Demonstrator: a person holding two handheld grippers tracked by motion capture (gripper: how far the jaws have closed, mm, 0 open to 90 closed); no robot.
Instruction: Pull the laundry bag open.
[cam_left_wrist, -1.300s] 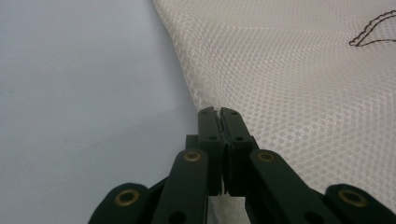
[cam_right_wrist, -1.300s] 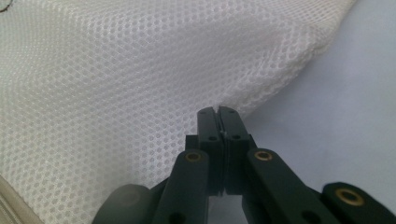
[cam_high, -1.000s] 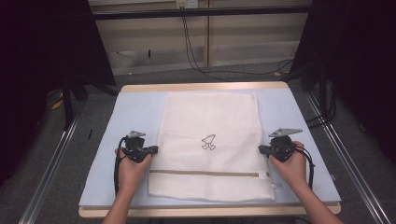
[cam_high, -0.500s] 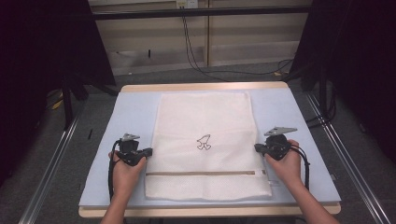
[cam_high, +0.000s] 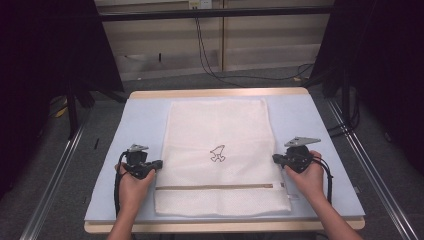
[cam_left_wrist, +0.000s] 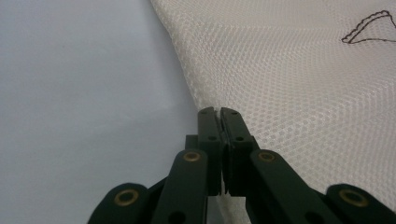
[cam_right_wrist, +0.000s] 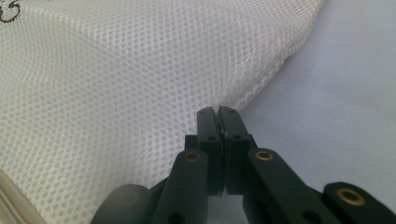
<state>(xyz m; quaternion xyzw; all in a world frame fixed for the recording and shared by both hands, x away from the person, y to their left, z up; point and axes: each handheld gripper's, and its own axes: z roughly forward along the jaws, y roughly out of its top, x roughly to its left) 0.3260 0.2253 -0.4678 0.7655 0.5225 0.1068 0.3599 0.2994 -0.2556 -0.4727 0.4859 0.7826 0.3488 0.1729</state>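
A white mesh bag (cam_high: 220, 135) with a small dark embroidered figure (cam_high: 217, 153) and a beige zip strip (cam_high: 215, 187) lies flat on the pale blue mat (cam_high: 145, 115). My left gripper (cam_high: 160, 163) is at the bag's left edge, jaws shut on the mesh rim. In the left gripper view the closed tips (cam_left_wrist: 219, 112) pinch the edge of the mesh (cam_left_wrist: 289, 79). My right gripper (cam_high: 274, 158) is at the bag's right edge. Its closed tips (cam_right_wrist: 218, 112) grip the rim of the mesh (cam_right_wrist: 116, 79), which rises slightly there.
The mat covers a wooden table (cam_high: 215, 93) with metal rails along both sides. Bare mat lies left and right of the bag. Cables (cam_high: 210, 55) run over the floor beyond the far edge.
The bag and both grippers have shifted slightly to the left. Both pairs of jaws stay closed on the bag's edges.
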